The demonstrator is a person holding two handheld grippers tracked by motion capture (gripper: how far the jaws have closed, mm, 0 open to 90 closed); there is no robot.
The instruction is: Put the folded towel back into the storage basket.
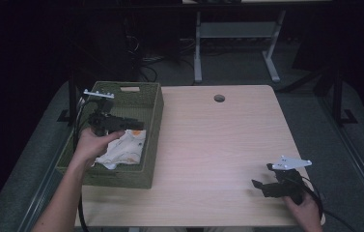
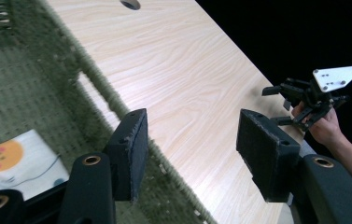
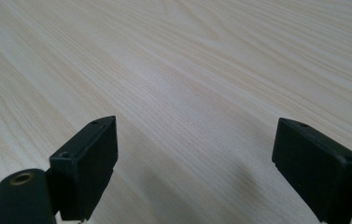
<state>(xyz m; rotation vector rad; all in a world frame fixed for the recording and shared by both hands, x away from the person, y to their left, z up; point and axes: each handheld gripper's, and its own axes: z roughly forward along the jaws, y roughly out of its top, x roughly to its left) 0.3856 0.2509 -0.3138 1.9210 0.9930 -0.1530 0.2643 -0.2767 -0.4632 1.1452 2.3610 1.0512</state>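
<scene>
A green woven basket (image 1: 156, 121) stands on the left side of the table. In it lies a folded white cloth (image 1: 124, 147) with orange prints, which the left gripper view shows as the cloth (image 2: 17, 158) at the lower left. My left gripper (image 1: 133, 124) hovers over the basket just above the cloth and points right. In its own view the left gripper (image 2: 192, 135) stands open with nothing between the jaws, over the basket's right rim (image 2: 117, 100). My right gripper (image 1: 261, 186) rests low near the table's front right corner. The right gripper (image 3: 194, 140) is open over bare wood.
The light wooden table (image 1: 218, 140) has a round cable hole (image 1: 219, 98) near its far edge. From the left gripper view, the right gripper (image 2: 274, 105) and its hand sit at the table's far side. Dark floor and desk legs lie beyond.
</scene>
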